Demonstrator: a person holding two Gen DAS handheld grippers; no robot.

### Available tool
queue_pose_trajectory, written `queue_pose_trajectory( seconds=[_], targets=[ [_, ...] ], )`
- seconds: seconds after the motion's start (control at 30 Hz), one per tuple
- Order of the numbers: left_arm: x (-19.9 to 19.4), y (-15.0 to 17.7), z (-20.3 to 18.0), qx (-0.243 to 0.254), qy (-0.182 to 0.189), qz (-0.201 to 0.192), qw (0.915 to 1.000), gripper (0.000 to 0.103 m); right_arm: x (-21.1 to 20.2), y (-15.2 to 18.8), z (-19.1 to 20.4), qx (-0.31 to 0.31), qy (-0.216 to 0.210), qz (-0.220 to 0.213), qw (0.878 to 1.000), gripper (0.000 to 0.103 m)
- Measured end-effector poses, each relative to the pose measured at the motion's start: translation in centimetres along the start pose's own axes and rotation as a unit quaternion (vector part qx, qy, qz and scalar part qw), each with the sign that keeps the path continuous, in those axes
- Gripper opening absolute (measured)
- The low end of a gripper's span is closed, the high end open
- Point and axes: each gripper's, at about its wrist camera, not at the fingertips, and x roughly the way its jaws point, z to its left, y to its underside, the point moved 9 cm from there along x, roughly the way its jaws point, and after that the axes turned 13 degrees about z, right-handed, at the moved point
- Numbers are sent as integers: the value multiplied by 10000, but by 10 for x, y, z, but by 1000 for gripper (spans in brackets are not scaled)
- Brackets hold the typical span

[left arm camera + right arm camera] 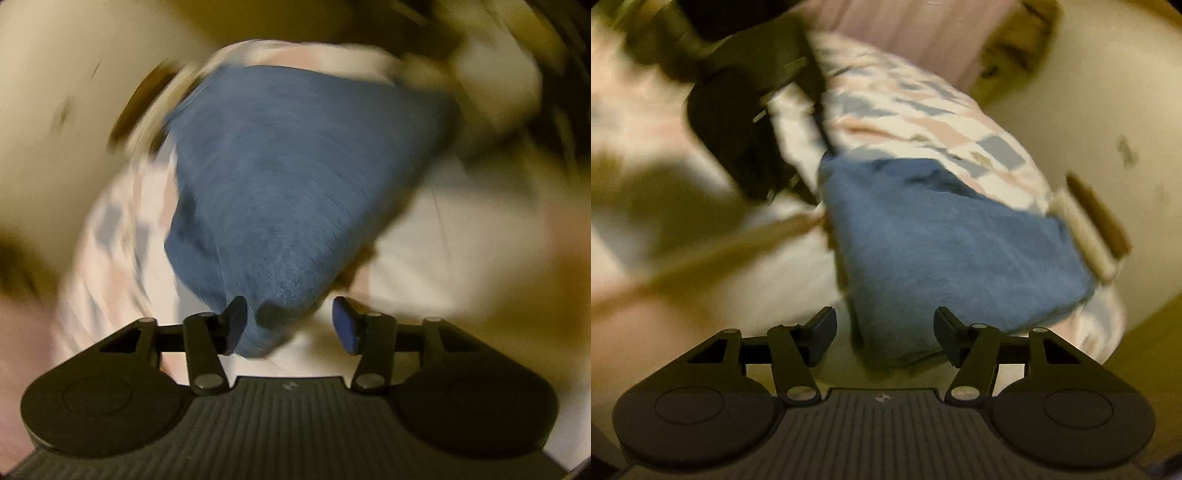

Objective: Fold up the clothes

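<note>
Currently both views are motion-blurred. Left hand-held gripper point(290, 325) has its jaws apart, a corner of the blue fleece garment point(295, 177) lying between them, pads not pressing it. Right hand-held gripper point(884, 338) is also open, the garment's near edge just ahead. Garment lies folded on a patterned quilt point(923, 110) on the bed.

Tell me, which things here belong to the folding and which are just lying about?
Part of the folding:
- blue cloth
- left gripper, open
- right gripper, open

Just lying about:
- patterned bedding beneath the cloth
- plain white fabric beside it
</note>
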Motion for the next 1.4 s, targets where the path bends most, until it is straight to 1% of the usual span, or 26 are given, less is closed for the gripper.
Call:
queue_pose_trajectory(
  seconds=[0.1, 0.13, 0.17, 0.2, 0.27, 0.33, 0.4, 0.47, 0.5, 0.53, 0.57, 0.6, 0.67, 0.77, 0.87, 0.93, 0.97, 1.0, 1.03, 1.13, 1.17, 1.23, 1.3, 1.33, 1.37, 1.4],
  targets=[
    [19, 6, -12, 947, -599, -98, 9936, 56, 15, -1, 12, -619, 576, 125, 9963, 64],
    [25, 6, -14, 1120, -671, -148, 9913, 56, 21, -2, 13, -777, 720, 160, 9942, 63],
    [30, 6, -16, 1259, -702, -202, 9894, 50, 27, -2, 14, -930, 866, 195, 9917, 62],
    [32, 6, -15, 1286, -642, -215, 9894, 34, 33, -2, 13, -1066, 1020, 226, 9888, 60],
    [35, 5, -8, 1186, -394, -184, 9920, 23, 44, -1, 9, -1244, 1100, 307, 9856, 47],
    [34, 2, 4, 909, -38, -141, 9958, 19, 46, 1, 2, -1239, 790, 295, 9887, 37],
    [25, -4, 38, 60, 699, -61, 9975, 18, 43, 0, -6, -1146, 379, 265, 9923, 25],
    [19, -13, 76, -606, 1243, 11, 9904, 17, 36, -7, -33, -544, -485, 270, 9970, 21],
    [17, -20, 97, -894, 1446, 24, 9854, 17, 34, -11, -52, -75, -1085, 309, 9936, 20],
    [16, -29, 118, -1161, 1605, 19, 9802, 17, 34, -15, -73, 425, -1693, 342, 9840, 19],
    [17, -42, 142, -1446, 1768, -13, 9736, 17, 36, -18, -99, 1002, -2368, 381, 9656, 17],
    [20, -57, 165, -1692, 1906, -62, 9670, 17, 37, -22, -125, 1520, -2965, 400, 9420, 16],
    [28, -89, 207, -2059, 2096, -185, 9557, 17, 43, -26, -180, 2130, -3642, 302, 9061, 15],
    [59, -140, 262, -2515, 2260, -247, 9408, 17, 61, -28, -257, 2459, -3886, 143, 8879, 15],
    [109, -192, 308, -2951, 2381, -110, 9253, 17, 95, -25, -328, 2781, -4052, 45, 8709, 14],
    [147, -215, 323, -3266, 2505, 150, 9112, 18, 127, -22, -367, 2915, -4077, 97, 8653, 14],
    [166, -225, 329, -3425, 2572, 300, 9031, 19, 145, -21, -384, 3018, -4145, 146, 8584, 14],
    [184, -233, 334, -3607, 2630, 447, 8937, 23, 164, -20, -397, 3079, -4191, 216, 8539, 14],
    [204, -236, 338, -3863, 2699, 607, 8799, 25, 184, -19, -411, 3139, -4236, 286, 8492, 14],
    [240, -234, 348, -4720, 2907, 868, 8278, 28, 238, -15, -435, 3235, -4281, 576, 8419, 14],
    [240, -231, 351, -4950, 2873, 876, 8153, 29, 253, -12, -439, 3260, -4296, 671, 8394, 14],
    [227, -220, 358, -5362, 2665, 799, 7969, 36, 275, -8, -443, 3324, -4340, 767, 8338, 14],
    [203, -203, 368, -5767, 2401, 630, 7783, 61, 284, -9, -445, 3358, -4437, 764, 8274, 14],
    [193, -195, 373, -5972, 2322, 563, 7657, 63, 287, -9, -446, 3353, -4474, 763, 8256, 14],
    [184, -186, 377, -6171, 2268, 532, 7516, 63, 284, -9, -444, 3266, -4473, 761, 8292, 14],
    [176, -179, 376, -6298, 2235, 525, 7421, 60, 284, -8, -444, 3198, -4483, 767, 8312, 14]
  ],
)
